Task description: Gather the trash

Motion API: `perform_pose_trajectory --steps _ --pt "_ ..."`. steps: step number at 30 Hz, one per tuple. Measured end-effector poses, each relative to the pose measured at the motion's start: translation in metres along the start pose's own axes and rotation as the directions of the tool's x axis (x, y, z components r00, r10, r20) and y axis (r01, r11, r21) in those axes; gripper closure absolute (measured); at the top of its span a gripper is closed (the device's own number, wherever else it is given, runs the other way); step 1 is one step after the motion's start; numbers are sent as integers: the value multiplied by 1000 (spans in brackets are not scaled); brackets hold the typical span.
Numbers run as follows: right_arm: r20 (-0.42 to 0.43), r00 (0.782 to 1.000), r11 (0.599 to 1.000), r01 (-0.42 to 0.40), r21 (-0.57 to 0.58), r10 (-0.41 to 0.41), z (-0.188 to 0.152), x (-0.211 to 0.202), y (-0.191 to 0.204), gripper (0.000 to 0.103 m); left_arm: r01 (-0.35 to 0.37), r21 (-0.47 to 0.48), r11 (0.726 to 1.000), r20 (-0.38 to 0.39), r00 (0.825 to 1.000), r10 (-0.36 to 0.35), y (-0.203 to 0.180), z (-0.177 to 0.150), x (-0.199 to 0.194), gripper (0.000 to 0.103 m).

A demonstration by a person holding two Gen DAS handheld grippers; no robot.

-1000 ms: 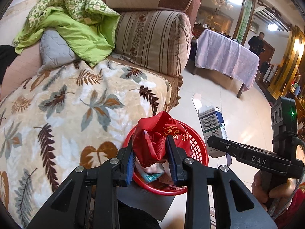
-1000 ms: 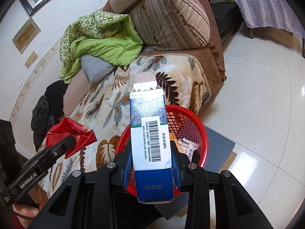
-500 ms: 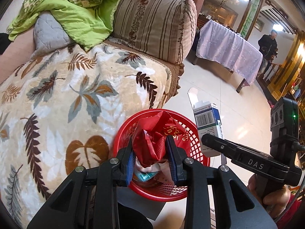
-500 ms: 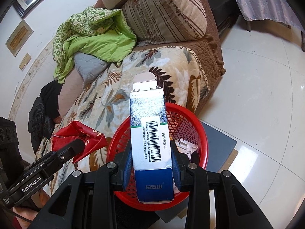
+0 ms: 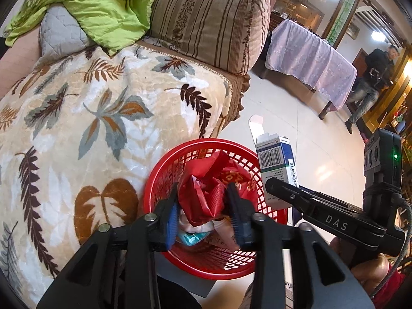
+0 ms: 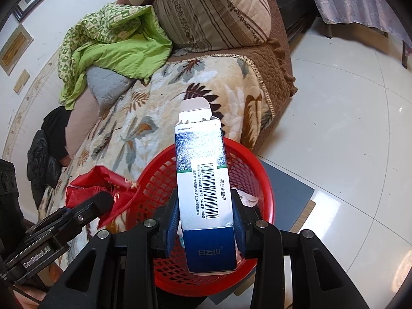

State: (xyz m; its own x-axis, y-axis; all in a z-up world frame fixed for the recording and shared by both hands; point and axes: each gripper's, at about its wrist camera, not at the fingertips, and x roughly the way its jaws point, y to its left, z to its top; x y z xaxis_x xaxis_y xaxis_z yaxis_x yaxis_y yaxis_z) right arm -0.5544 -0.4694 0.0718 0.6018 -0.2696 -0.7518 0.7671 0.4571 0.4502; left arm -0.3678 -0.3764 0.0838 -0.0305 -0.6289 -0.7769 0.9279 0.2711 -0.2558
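Trash in two pieces, both held over red basket (image 5: 154,188). Crumpled red wrapper (image 5: 206,190) pinched between blue pads (image 5: 172,221) of left gripper (image 5: 204,217), hanging above basket interior, gold print showing on one fold. White-and-blue carton (image 6: 203,195) clamped at its lower end by right gripper (image 6: 206,228), standing upright, top flap open, barcode facing camera, blue base low over near rim. From left view, same carton poised above right edge of basket, right gripper arm marked DAS reaching in from right. From right view, left gripper and wrapper at left side of basket rim.

Inside basket: scraps already lying on mesh floor, a teal packet (image 5: 191,238) and pale paper among them; exact kinds not clear. Basket resting on dark grey mat (image 6: 291,190) on glossy pale tile floor (image 6: 347,134), just beside front edge of sofa.

Leaf-print blanket (image 5: 90,118) spread over sofa seat. Striped cushion (image 5: 208,20) at sofa arm. Green quilt (image 6: 110,41) bunched over grey pillow (image 5: 61,36) behind. Table with lilac cloth (image 5: 311,61) well apart across room; person in dark jacket (image 5: 373,77) near it.
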Motion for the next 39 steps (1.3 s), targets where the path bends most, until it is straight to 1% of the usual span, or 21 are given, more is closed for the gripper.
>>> perform_pose_trajectory --steps 2,5,8,10,14,15,16,18,20,22,25,26,28,29,30,32,35,37,39 --pt "-2 1000 1000 11 6 -11 0 0 -1 54 10 -6 1000 -13 1000 -11 1 0 4 61" --pt "14 1000 1000 19 -7 -19 0 -8 2 53 23 -8 1000 -14 1000 -23 1 -1 4 57" --pt "36 999 999 29 -14 -29 1 -18 4 49 18 -4 1000 6 1000 -18 1 -1 -4 52" --pt "52 998 999 40 -18 -39 1 -27 6 43 10 -3 1000 31 999 -10 1 -1 -13 44" --pt "103 992 997 73 -33 -69 1 -47 17 30 -11 8 1000 88 996 10 4 -4 -36 38" --pt "114 991 996 77 -37 -72 1 -51 20 25 -23 12 1000 107 994 21 6 -6 -44 35" --pt "132 988 995 85 -43 -79 1 -57 26 24 -30 14 999 122 992 28 6 -8 -51 30" --pt "160 983 993 100 -57 -90 0 -67 35 17 -48 19 999 161 986 44 11 -13 -68 26" --pt "191 976 989 124 -75 -108 -2 -78 47 13 -62 24 998 194 979 56 14 -17 -84 24" --pt "228 965 984 152 -93 -128 -7 -89 61 9 -83 23 996 239 968 76 22 -24 -104 17" --pt "278 947 968 208 -141 -163 -16 -101 83 5 -119 4 993 304 946 113 34 -33 -135 12" --pt "299 937 958 235 -162 -179 -20 -105 93 2 -132 -5 991 329 936 126 40 -37 -146 11" --pt "344 918 945 270 -186 -195 -27 -111 105 0 -161 -26 987 367 917 159 49 -43 -166 7" --pt "364 910 938 285 -198 -200 -31 -114 112 0 -178 -35 983 386 905 178 53 -47 -175 7" --pt "386 899 930 302 -210 -205 -35 -116 120 0 -204 -50 978 410 889 206 59 -52 -187 6" --pt "414 886 921 320 -223 -208 -43 -118 134 0 -236 -78 969 431 868 246 67 -62 -202 5" --pt "428 878 913 336 -232 -214 -55 -116 150 0 -270 -132 954 463 834 300 79 -79 -225 4" --pt "438 876 905 338 -256 -203 -64 -115 160 0 -310 -157 938 481 805 347 82 -90 -236 3" --pt "443 876 892 341 -296 -188 -75 -112 170 0 -367 -177 913 491 771 405 81 -103 -244 2"
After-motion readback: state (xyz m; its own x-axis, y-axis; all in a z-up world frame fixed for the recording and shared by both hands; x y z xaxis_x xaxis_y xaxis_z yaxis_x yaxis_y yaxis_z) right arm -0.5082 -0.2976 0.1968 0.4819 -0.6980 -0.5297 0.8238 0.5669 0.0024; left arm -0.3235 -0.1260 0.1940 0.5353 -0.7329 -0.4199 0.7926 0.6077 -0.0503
